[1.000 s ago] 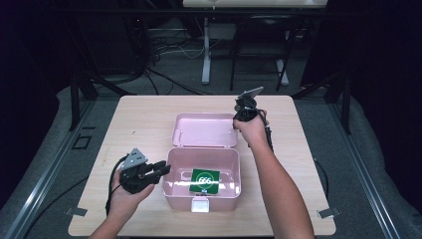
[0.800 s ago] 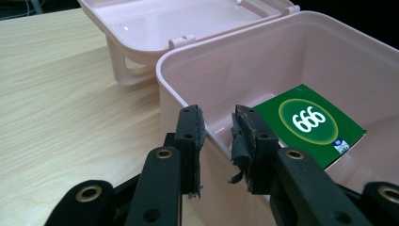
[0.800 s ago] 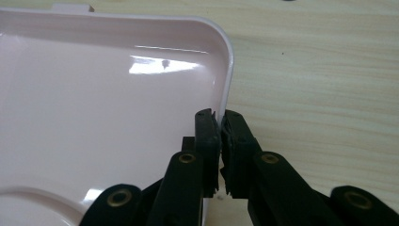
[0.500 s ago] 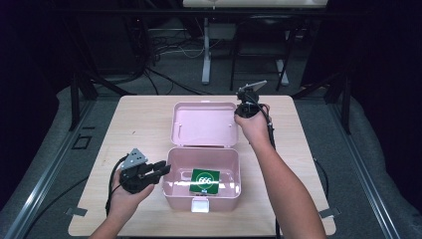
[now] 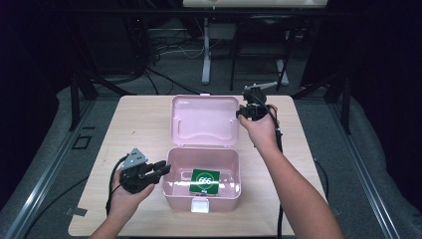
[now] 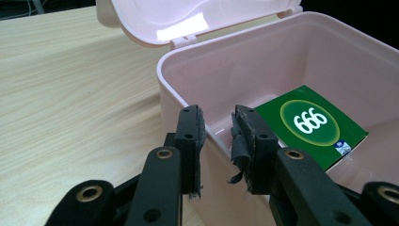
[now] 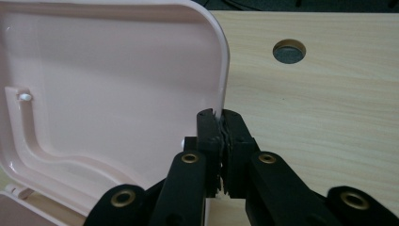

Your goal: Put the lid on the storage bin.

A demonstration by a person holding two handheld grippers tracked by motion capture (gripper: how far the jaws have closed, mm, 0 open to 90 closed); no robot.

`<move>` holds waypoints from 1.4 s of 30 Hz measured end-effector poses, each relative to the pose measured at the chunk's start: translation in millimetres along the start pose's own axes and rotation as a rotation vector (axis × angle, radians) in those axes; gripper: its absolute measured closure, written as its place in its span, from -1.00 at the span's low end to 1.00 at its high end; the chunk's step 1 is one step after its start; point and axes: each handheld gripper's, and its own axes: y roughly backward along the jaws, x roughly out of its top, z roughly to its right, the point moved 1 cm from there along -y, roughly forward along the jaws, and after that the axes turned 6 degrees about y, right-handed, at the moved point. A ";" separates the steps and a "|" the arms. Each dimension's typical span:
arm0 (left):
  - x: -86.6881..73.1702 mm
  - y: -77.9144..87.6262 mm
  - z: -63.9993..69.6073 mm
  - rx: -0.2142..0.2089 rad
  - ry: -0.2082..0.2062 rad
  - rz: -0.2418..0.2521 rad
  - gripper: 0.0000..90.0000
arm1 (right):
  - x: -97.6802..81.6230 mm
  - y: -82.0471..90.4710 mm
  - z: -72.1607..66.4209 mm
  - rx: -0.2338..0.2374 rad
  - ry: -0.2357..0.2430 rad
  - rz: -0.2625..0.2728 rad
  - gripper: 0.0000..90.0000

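A pink plastic box (image 5: 175, 198) stands open near the table's front, and a green packet (image 5: 205, 181) marked 666 lies flat on its floor. My left gripper (image 5: 164, 169) is shut on the box's rim at the left corner, one pad outside and one inside (image 6: 217, 117). The hinged lid (image 5: 204, 122) is tilted up off the table behind the box. My right gripper (image 5: 241, 113) is shut on the lid's right edge, and the thin pink edge (image 7: 225, 80) runs down between its pads (image 7: 222, 117). In the left gripper view the packet (image 6: 313, 125) shows beyond the right jaw.
The box carries a white latch (image 5: 200, 205) on its front wall. The light wooden table (image 5: 139, 124) has bare room left and right of the box, and a round hole (image 7: 289, 51) behind the lid. Dark floor, cables and stand legs surround the table.
My right gripper has risen with the lid's right edge in it, and the lid has tilted up from lying flat. The left gripper and the box have stayed put.
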 end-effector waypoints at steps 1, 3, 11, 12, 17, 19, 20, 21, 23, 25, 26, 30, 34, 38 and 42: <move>0.0 -0.1 0.0 0.001 0.001 0.001 0.60 | -1.0 2.5 -1.0 0.000 0.007 0.011 0.95; 0.0 0.0 0.0 0.000 0.000 0.000 0.60 | -3.3 8.5 -3.0 0.000 0.027 0.030 0.94; -0.1 0.0 0.1 0.002 0.000 0.000 0.60 | -9.5 26.0 -8.2 0.011 0.069 0.069 0.94; -0.1 0.0 0.1 0.002 0.000 0.000 0.60 | -10.5 27.9 -8.8 0.010 0.078 0.079 0.94; 0.0 -0.1 0.3 0.004 -0.001 0.000 0.61 | -16.3 36.5 -9.4 0.026 0.091 0.104 0.94; -0.1 -0.2 0.2 0.002 0.000 0.002 0.61 | -18.7 39.6 -10.4 0.027 0.100 0.115 0.94; 0.0 -0.3 0.2 0.002 0.000 0.002 0.61 | -19.8 41.0 -10.4 0.026 0.115 0.122 0.94; 0.0 -0.3 0.2 0.002 0.000 0.002 0.61 | -19.8 41.0 -10.4 0.026 0.115 0.122 0.94; 0.0 -0.3 0.1 0.002 0.000 0.002 0.61 | -22.1 44.0 -11.5 0.028 0.120 0.130 0.94; -0.1 -0.3 0.2 0.002 -0.001 0.002 0.61 | -25.0 47.0 -12.2 0.031 0.128 0.146 0.94; -0.1 -0.3 0.2 0.001 -0.001 0.002 0.61 | -26.7 49.1 -12.7 0.031 0.136 0.150 0.94; -0.2 -0.2 0.1 0.002 -0.002 0.002 0.61 | -30.4 52.7 -14.8 0.029 0.147 0.166 0.94; -0.3 -0.3 0.2 0.002 -0.003 0.004 0.61 | -34.8 57.5 -16.3 0.032 0.160 0.180 0.94; -0.2 -0.2 0.1 0.001 -0.003 0.002 0.61 | -43.9 64.6 -21.0 0.018 0.198 0.212 0.94; -0.2 -0.3 0.3 0.002 -0.004 0.002 0.61 | -48.0 67.5 -22.4 0.019 0.202 0.227 0.95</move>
